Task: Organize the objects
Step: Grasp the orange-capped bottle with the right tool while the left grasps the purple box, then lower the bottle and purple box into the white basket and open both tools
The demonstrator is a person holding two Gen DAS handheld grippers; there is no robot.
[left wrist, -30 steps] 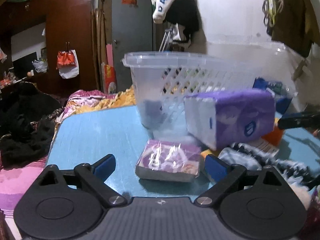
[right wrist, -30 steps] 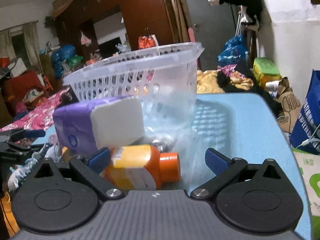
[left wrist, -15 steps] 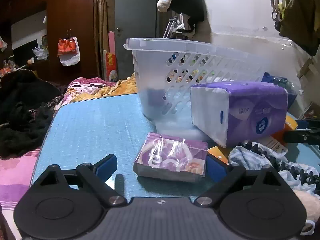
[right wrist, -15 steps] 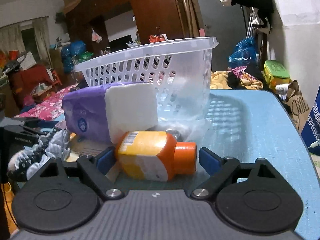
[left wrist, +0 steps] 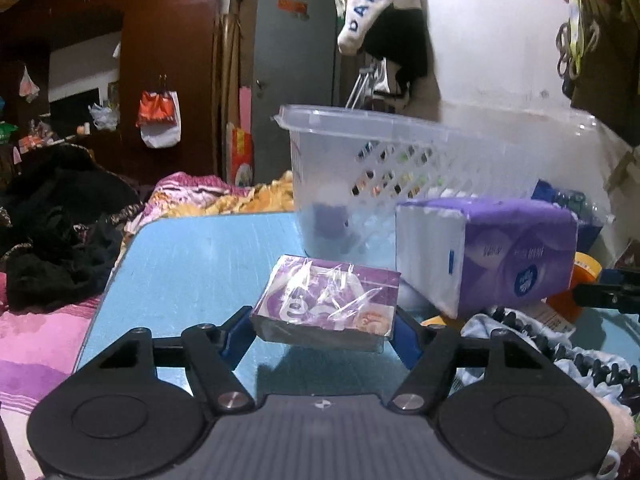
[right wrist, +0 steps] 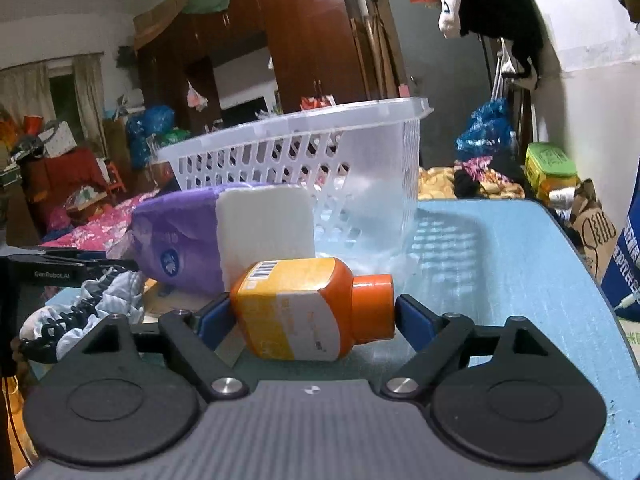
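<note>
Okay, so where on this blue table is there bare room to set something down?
Bare patches: the blue table left of the small purple box and basket, and the stretch right of the basket toward the table's edge. Crowded: between the tissue pack, orange bottle and cloth pile.

Background, left-wrist view: dark wooden wardrobe (left wrist: 160, 60) at 10 o'clock; grey door (left wrist: 294, 80) at 12 o'clock; white garment with blue lettering (left wrist: 376, 4) hanging at 1 o'clock; heap of dark clothes (left wrist: 60, 240) at 9 o'clock. Right-wrist view: blue plastic bag (right wrist: 486, 132) at 2 o'clock; green-lidded box (right wrist: 550, 168) at 3 o'clock; curtained window (right wrist: 60, 100) at 10 o'clock.
</note>
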